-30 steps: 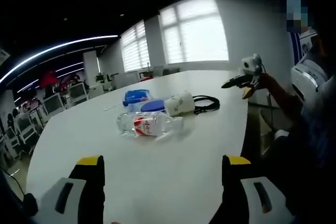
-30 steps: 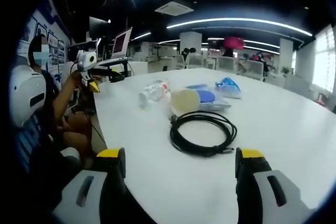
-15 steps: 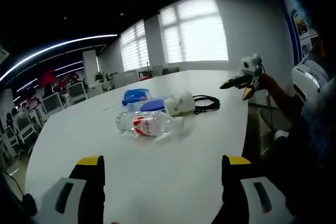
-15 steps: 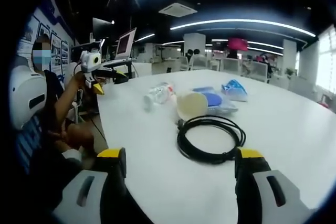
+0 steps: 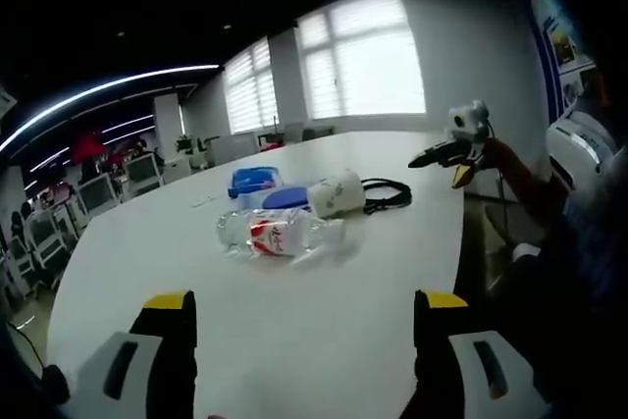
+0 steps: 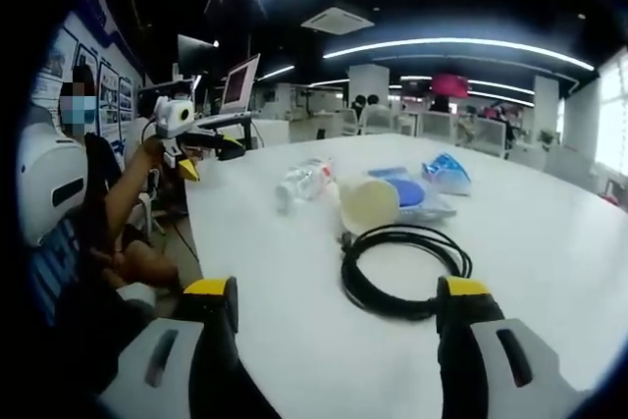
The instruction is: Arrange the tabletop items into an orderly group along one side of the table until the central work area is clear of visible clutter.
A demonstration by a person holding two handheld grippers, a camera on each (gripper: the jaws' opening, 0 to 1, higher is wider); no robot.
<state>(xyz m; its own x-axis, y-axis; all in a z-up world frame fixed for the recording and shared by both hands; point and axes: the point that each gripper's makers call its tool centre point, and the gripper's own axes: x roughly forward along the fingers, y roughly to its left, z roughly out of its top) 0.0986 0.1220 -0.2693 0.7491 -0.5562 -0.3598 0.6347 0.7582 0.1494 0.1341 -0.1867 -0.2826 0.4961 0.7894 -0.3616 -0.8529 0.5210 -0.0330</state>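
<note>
On white table (image 6: pixel 294 340): bottle (image 5: pixel 278 234), cup (image 6: pixel 369 205), cable coil (image 6: pixel 406 270); both hand-held grippers spread

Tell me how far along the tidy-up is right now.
Nothing looks done yet: the water bottle, paper cup, blue packets and coiled black cable lie loosely together on the white table. In hand: nothing; the left gripper and right gripper are both open and empty, the right one nearest the cable. Left: moving every item to one side.

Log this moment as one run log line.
left gripper: open, empty | right gripper: open, near cable coil | bottle, cup unsorted on table
</note>
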